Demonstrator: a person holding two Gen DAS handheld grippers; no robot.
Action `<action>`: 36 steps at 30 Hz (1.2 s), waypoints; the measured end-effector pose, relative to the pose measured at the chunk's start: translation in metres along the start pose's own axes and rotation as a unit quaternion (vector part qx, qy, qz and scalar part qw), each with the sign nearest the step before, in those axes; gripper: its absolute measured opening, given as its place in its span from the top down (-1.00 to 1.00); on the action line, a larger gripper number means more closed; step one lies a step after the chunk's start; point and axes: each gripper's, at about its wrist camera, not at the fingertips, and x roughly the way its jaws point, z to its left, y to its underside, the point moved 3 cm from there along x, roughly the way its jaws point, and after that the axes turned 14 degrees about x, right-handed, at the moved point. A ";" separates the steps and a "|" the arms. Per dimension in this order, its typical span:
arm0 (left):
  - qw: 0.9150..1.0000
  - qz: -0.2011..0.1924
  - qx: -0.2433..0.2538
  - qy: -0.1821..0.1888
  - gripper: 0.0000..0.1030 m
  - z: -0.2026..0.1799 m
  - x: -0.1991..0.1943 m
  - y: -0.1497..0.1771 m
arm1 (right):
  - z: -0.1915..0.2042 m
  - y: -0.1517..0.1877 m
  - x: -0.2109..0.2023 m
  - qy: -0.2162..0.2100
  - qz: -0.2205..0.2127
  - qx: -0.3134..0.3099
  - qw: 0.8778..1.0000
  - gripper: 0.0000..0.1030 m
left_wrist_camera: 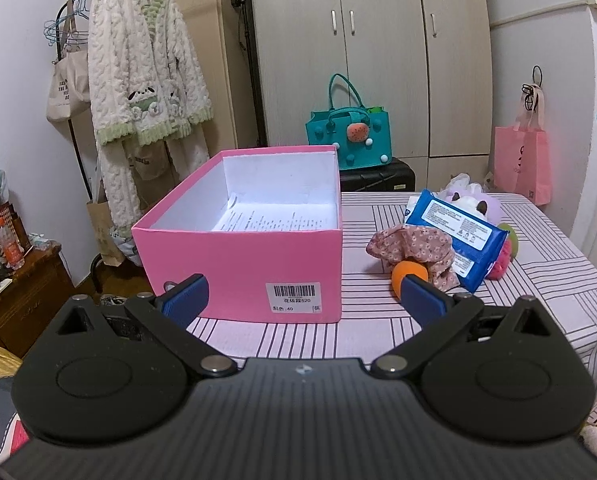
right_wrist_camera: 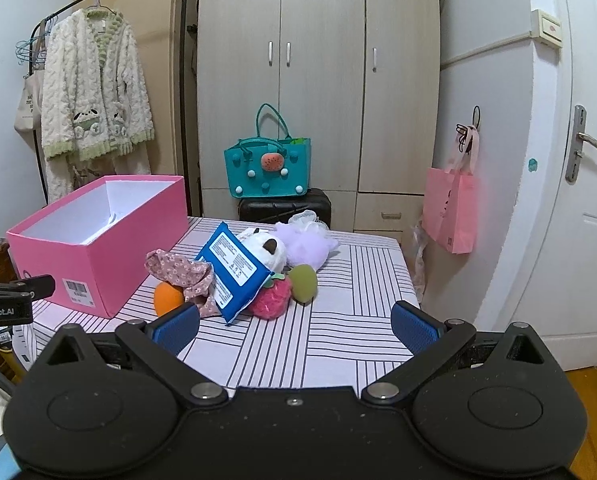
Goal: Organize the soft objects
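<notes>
— How is the scene lit?
— Evenly, by soft indoor light from above; only faint shadows are cast under the box (left_wrist_camera: 238, 264).
— Any glare?
— A bright patch is seen on the box's white floor.
— Distortion?
— Strong fisheye bending is noted at 3 and 9 o'clock; the door (right_wrist_camera: 578, 184) is curved. Focus is kept sharp throughout.

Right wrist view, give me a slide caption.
Open right tool faces soft toys beside an empty pink box.

Wardrobe (right_wrist_camera: 318, 80): pale wood, three doors, back wall.
Door (right_wrist_camera: 586, 200): white, right.
Clothes rail (left_wrist_camera: 78, 8): left, fleecy robe (left_wrist_camera: 146, 72) hanging.
Floor (right_wrist_camera: 594, 400): wooden.
</notes>
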 end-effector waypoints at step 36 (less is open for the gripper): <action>0.999 -0.020 -0.008 0.046 -0.99 -0.004 0.007 -0.015 | -0.009 -0.015 0.022 -0.112 0.011 0.015 0.994 -1.00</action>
